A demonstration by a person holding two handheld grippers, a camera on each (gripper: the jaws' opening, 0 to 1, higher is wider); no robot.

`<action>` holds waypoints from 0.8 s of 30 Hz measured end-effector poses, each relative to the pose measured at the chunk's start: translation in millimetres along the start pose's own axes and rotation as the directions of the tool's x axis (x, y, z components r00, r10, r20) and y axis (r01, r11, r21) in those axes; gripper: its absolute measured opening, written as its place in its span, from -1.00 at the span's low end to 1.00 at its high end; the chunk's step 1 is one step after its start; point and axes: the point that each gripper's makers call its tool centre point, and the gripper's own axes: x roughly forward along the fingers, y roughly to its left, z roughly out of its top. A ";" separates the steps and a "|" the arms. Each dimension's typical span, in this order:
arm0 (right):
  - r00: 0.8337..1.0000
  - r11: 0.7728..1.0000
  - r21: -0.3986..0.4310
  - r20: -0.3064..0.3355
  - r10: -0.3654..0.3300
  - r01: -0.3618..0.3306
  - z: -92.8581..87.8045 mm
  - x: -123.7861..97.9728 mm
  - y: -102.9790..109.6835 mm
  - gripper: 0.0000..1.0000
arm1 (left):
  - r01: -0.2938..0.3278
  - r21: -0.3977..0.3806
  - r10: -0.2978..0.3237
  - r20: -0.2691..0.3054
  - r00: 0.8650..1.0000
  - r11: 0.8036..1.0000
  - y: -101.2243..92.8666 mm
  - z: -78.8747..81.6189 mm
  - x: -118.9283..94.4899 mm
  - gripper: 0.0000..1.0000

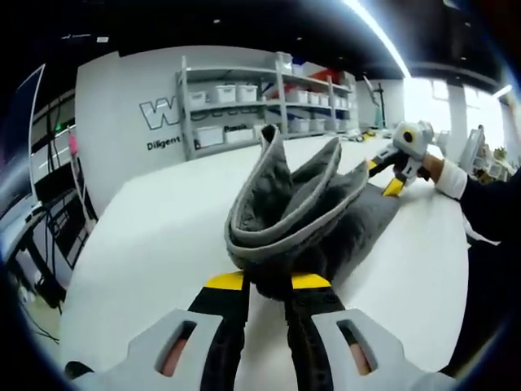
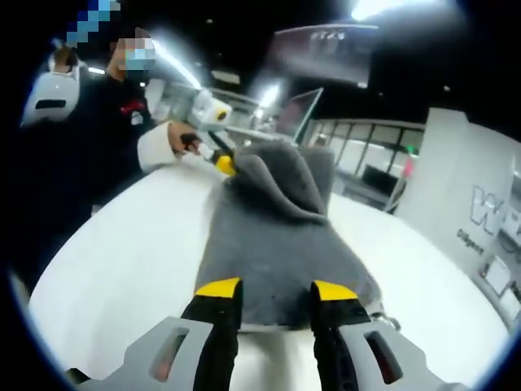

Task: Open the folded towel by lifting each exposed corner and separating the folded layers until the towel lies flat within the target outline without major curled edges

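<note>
Gripping one end of the grey towel (image 1: 305, 216), the left gripper (image 1: 267, 282) is holding that end raised above the white tabletop (image 1: 155, 244) in the left gripper view. Its yellow-tipped fingers (image 1: 224, 281) are standing narrow, with folded layers bunched between them. The layers are fanning upward, apparently so that the fold can be separated. The rest of the towel is trailing away toward the right gripper (image 1: 392, 186), which is touching the far end. Shelving (image 1: 260, 102) with bins is standing against the back wall.

In the right gripper view, the right gripper (image 2: 277, 291) is working at the near edge of the towel (image 2: 277, 244), which is lying mostly flat on the tabletop (image 2: 122, 261) here. Its fingers (image 2: 335, 292) are standing moderately apart over the cloth; whether they are pinching a layer cannot be told. The left gripper (image 2: 224, 164) is holding the far end lifted, probably keeping the cloth taut between both ends for spreading. No target outline is discernible.
</note>
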 end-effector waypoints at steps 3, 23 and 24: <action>1.000 1.000 0.003 0.000 0.001 -0.001 -0.1 0.2 0.0 -0.38 | 0.006 -0.019 -0.006 -0.016 1.000 1.000 0.0 -3.6 -2.0 -0.70; 1.000 1.000 0.007 0.003 -0.004 0.004 -0.3 -0.6 1.5 -0.41 | 0.038 -0.088 -0.046 -0.096 0.994 0.995 -8.7 -21.1 -12.5 -0.79; 1.000 1.000 0.008 0.003 -0.003 0.003 -0.4 -0.7 1.5 -0.41 | 0.029 -0.074 -0.036 -0.100 0.994 0.997 -8.0 -21.7 -12.7 -0.76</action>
